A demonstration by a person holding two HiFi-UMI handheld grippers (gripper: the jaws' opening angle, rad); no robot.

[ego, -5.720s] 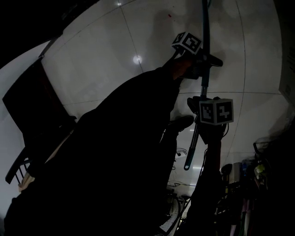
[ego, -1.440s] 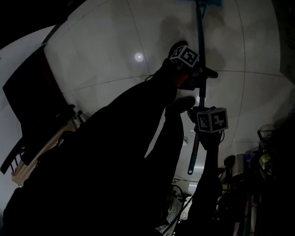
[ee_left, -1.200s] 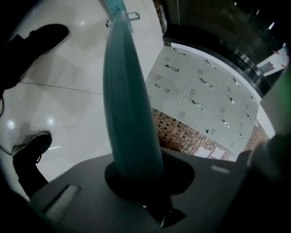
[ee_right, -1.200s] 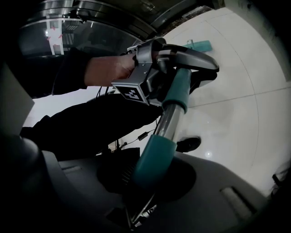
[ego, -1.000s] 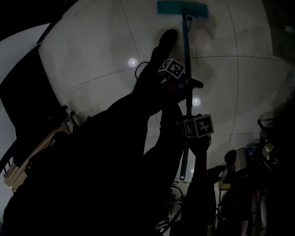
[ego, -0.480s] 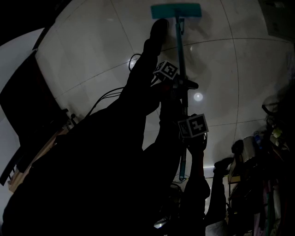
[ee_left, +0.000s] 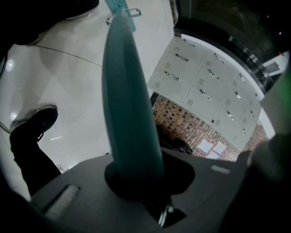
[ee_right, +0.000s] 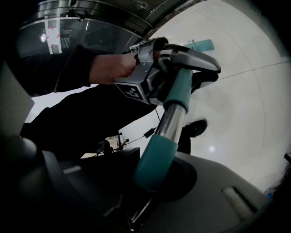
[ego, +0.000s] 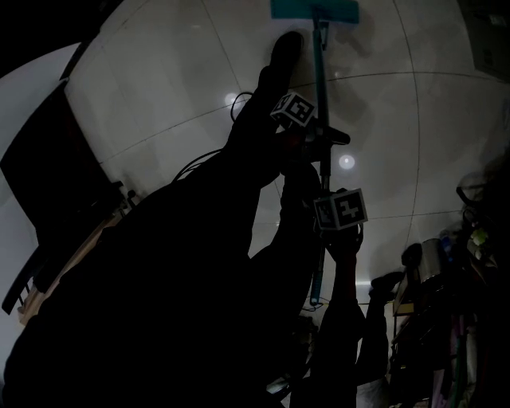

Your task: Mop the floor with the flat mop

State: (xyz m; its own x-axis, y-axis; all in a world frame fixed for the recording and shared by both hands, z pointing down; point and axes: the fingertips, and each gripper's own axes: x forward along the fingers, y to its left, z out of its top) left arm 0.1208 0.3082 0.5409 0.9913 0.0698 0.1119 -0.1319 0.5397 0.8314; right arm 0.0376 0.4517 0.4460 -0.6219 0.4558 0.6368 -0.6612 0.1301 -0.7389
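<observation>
The flat mop's teal head (ego: pixel 315 9) lies on the pale tiled floor (ego: pixel 175 88) at the top of the head view. Its long handle (ego: pixel 320 80) runs down toward me through both grippers. My left gripper (ego: pixel 323 135) is shut on the handle higher up, and my right gripper (ego: pixel 325 233) is shut on it lower down. In the left gripper view the teal handle (ee_left: pixel 129 100) rises out of the left gripper (ee_left: pixel 136 175) toward the mop head (ee_left: pixel 119 3). In the right gripper view the right gripper (ee_right: pixel 154 182) clamps the teal grip (ee_right: pixel 157 157), with the left gripper (ee_right: pixel 182 59) farther up.
The person's shoe (ego: pixel 285 52) stands left of the handle, close to the mop head. A dark piece of furniture (ego: pixel 48 183) stands at the left. Cluttered items (ego: pixel 446 303) crowd the lower right. Cables (ego: pixel 199 163) lie on the floor. Lockers (ee_left: pixel 204 91) line a wall.
Over the last half second the mop head has slid farther away, to the top edge of the head view. Both grippers moved a little with the handle and stay shut on it.
</observation>
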